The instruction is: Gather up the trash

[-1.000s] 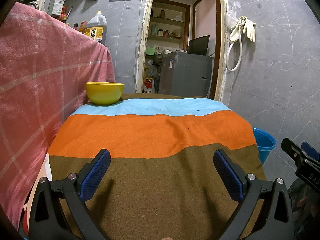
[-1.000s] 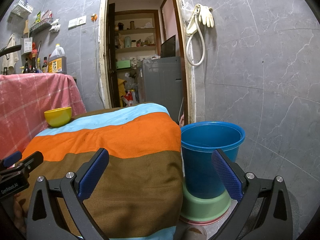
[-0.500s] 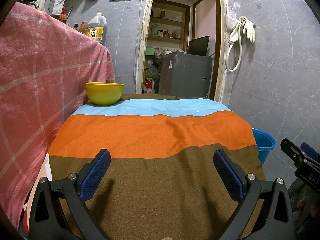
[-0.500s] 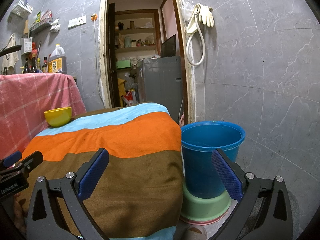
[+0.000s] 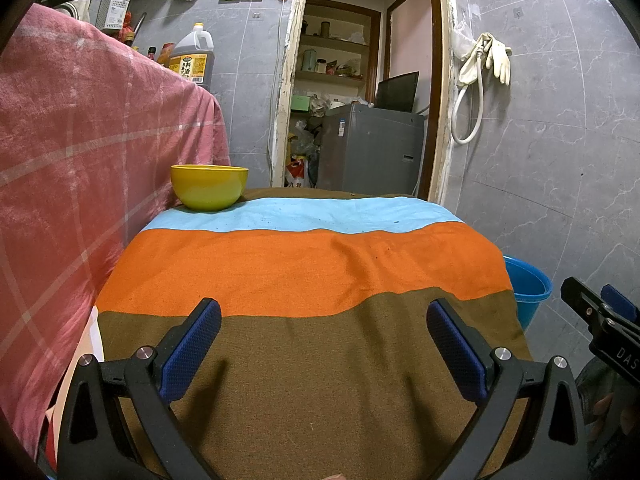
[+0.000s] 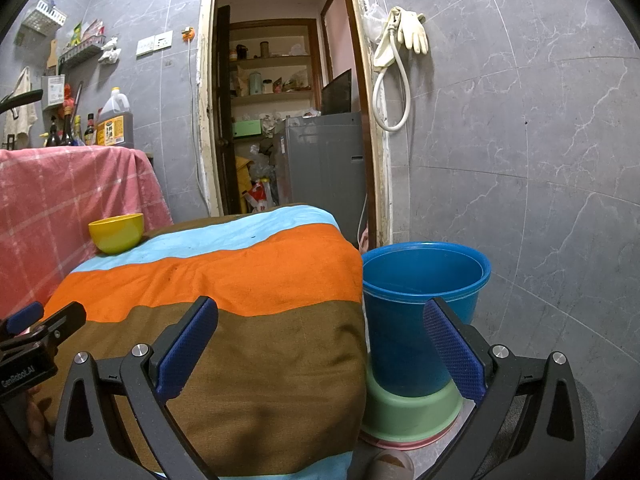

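A striped cloth, blue, orange and brown, covers the table (image 5: 304,264) (image 6: 248,280). No loose trash shows on it. A yellow bowl (image 5: 209,186) (image 6: 116,233) sits at its far left corner. A blue bucket (image 6: 420,312) (image 5: 526,288) stands on the floor at the table's right, stacked on green and pink basins (image 6: 408,408). My left gripper (image 5: 320,340) hovers open over the brown stripe, holding nothing. My right gripper (image 6: 320,340) is open and empty, straddling the table's right edge and the bucket. Each gripper's side shows at the other view's edge.
A pink checked cloth (image 5: 80,168) drapes a higher counter on the left, with an oil jug (image 5: 192,60) and bottles on top. Behind the table an open doorway shows a grey appliance (image 5: 368,148) and shelves. Gloves and a hose (image 5: 484,72) hang on the tiled right wall.
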A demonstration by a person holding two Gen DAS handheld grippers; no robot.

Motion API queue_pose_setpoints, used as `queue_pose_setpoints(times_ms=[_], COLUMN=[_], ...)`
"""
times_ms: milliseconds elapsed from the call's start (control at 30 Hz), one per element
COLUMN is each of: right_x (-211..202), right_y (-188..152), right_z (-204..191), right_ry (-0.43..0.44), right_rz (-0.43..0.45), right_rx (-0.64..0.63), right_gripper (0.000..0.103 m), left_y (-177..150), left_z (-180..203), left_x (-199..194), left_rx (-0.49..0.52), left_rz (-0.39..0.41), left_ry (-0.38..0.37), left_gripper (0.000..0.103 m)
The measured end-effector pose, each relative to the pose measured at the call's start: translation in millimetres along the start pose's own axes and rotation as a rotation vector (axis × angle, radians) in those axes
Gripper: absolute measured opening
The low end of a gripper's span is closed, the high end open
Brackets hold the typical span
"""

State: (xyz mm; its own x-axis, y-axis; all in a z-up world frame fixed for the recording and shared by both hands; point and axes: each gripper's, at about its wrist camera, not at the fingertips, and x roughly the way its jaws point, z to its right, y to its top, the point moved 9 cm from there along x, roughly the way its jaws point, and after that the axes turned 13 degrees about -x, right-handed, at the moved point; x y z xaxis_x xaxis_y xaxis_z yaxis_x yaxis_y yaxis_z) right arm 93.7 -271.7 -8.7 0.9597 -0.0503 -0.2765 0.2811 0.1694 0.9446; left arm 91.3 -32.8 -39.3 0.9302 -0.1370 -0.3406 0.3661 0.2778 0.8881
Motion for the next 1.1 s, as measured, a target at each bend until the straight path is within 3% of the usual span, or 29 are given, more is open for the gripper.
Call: queue_pose_setpoints(times_ms=[400,1100], right_x=[-0.2,-0.4], right_y=[-0.2,-0.8], right_z=[-0.6,-1.5], right_ry=[0.0,0.0], right_rz=[0.0,0.001], right_rx=[0.0,0.001], right_gripper=[0.103,0.103], left_y=[0.5,8.2], left_z=[0.6,4.7], left_x=[-0.4,-19.1], left_rx=[-0.002,-0.026], left_rz=[0.001,0.082], left_ry=[-0.002,-0.005], left_gripper=[0.101,0.101])
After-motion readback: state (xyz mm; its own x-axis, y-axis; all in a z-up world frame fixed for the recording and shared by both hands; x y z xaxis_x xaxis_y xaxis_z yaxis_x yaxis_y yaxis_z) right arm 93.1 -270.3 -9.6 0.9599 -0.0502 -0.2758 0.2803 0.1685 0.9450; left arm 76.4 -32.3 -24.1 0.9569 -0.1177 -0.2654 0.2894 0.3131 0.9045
